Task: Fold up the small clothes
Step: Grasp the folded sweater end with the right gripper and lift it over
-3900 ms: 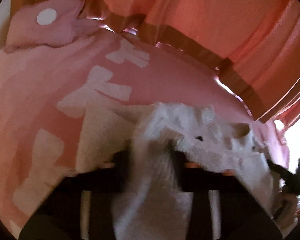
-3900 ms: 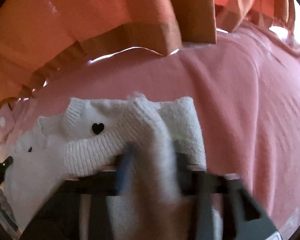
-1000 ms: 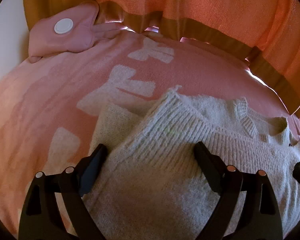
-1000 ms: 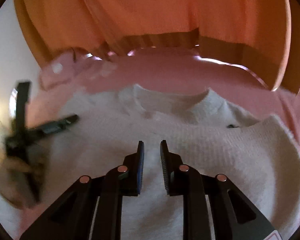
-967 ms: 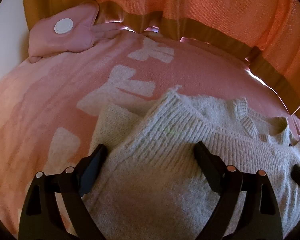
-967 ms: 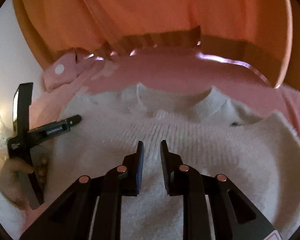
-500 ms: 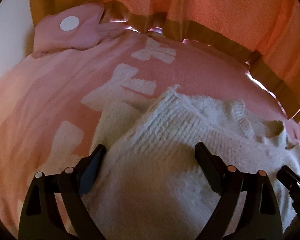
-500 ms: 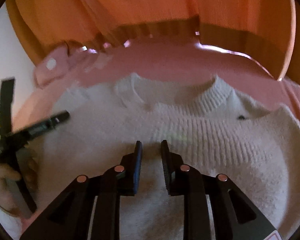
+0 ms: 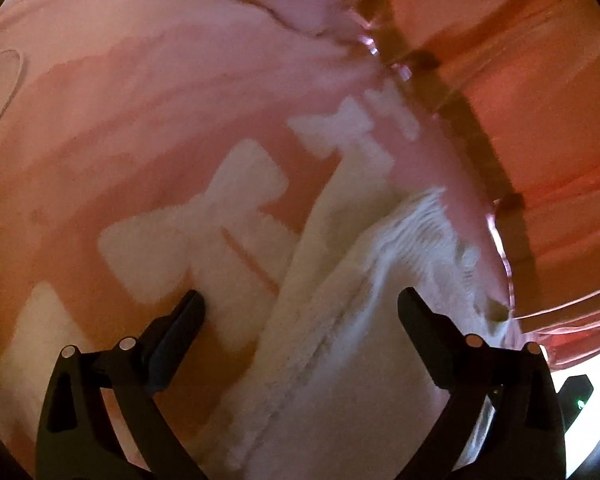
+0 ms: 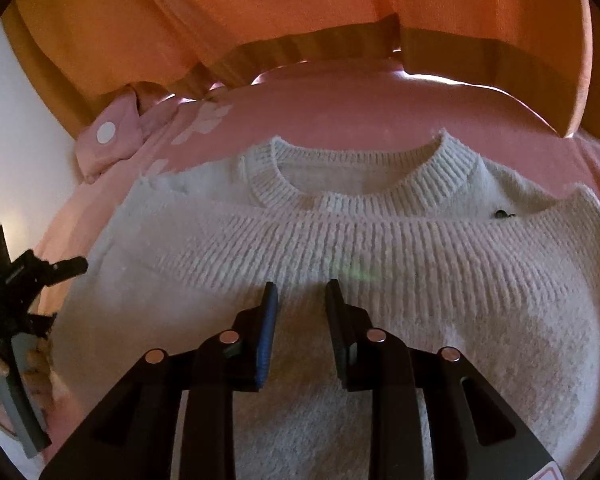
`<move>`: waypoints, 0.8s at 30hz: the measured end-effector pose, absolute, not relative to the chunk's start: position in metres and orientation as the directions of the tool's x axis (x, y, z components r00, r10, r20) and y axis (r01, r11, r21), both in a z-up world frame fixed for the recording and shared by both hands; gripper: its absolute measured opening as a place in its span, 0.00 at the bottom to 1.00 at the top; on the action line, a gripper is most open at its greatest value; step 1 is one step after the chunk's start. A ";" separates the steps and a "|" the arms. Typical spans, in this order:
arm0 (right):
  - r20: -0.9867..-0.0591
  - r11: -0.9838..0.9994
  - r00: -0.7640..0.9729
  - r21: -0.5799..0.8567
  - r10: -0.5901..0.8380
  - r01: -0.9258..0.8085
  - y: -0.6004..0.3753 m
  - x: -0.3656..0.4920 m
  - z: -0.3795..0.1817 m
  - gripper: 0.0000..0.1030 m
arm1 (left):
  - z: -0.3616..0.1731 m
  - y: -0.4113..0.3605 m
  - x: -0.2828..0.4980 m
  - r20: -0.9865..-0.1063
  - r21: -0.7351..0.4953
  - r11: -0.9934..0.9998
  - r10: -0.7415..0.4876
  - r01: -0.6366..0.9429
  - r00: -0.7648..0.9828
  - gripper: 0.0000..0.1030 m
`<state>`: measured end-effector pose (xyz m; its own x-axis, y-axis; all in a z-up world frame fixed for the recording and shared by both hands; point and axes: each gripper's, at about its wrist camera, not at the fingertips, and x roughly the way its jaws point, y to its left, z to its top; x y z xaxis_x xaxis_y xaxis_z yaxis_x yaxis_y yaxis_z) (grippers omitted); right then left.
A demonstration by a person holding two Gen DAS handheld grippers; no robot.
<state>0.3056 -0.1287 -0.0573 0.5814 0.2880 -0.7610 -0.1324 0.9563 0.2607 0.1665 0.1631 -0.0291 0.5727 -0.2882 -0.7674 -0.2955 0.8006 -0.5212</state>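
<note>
A small white knitted sweater [image 10: 380,248] lies on the pink bed cover [image 10: 340,108], neck hole at the far side, with its ribbed hem folded up just below the collar. My right gripper [image 10: 300,300] hovers over the sweater's middle, jaws a narrow gap apart and holding nothing. In the left wrist view the sweater's folded left edge [image 9: 340,340] lies between the wide-open fingers of my left gripper [image 9: 300,312], which is empty. The left gripper also shows in the right wrist view [image 10: 28,276], at the sweater's left side.
The pink cover carries white bow shapes [image 9: 236,216]. A pink pillow with a white dot [image 10: 108,140] lies at the far left. Orange curtains [image 10: 300,8] hang behind the bed. A white wall [image 10: 12,128] is at the left.
The left gripper has swung left and tilted, so the sweater edge now runs diagonally through its view. The right gripper has moved slightly closer over the sweater and its jaws have parted a little.
</note>
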 end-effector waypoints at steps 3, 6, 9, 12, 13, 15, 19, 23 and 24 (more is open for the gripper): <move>-0.760 0.957 0.583 0.255 0.286 -0.137 -0.128 0.304 -0.057 0.28 | -0.030 0.157 0.169 -0.772 -0.501 0.823 -0.287 -0.266 0.567 0.91; -0.758 0.956 0.584 0.258 0.290 -0.140 -0.127 0.304 -0.056 0.32 | -0.028 0.153 0.173 -0.758 -0.504 0.835 -0.305 -0.220 0.576 0.56; -0.756 0.955 0.585 0.261 0.294 -0.143 -0.127 0.303 -0.056 0.36 | -0.032 0.151 0.177 -0.730 -0.572 0.799 -0.390 -0.189 0.561 0.38; -0.755 0.953 0.583 0.262 0.300 -0.150 -0.126 0.302 -0.056 0.40 | -0.024 0.148 0.175 -0.710 -0.580 0.799 -0.403 -0.156 0.578 0.19; -0.755 0.953 0.582 0.263 0.301 -0.152 -0.126 0.302 -0.056 0.40 | -0.018 0.145 0.174 -0.691 -0.589 0.798 -0.412 -0.131 0.593 0.17; -0.755 0.952 0.580 0.267 0.305 -0.153 -0.125 0.302 -0.056 0.42 | -0.004 0.138 0.172 -0.654 -0.601 0.796 -0.437 -0.074 0.618 0.15; -0.754 0.946 0.574 0.288 0.319 -0.149 -0.128 0.302 -0.054 0.44 | 0.038 0.101 0.159 -0.560 -0.614 0.785 -0.509 0.085 0.654 0.14; -0.718 0.922 0.602 0.378 0.350 -0.085 -0.158 0.300 -0.039 0.45 | 0.077 0.032 0.144 -0.509 -0.550 0.782 -0.591 0.292 0.626 0.14; -0.694 0.903 0.618 0.427 0.369 -0.059 -0.172 0.298 -0.035 0.48 | 0.079 0.015 0.140 -0.507 -0.540 0.775 -0.612 0.329 0.607 0.14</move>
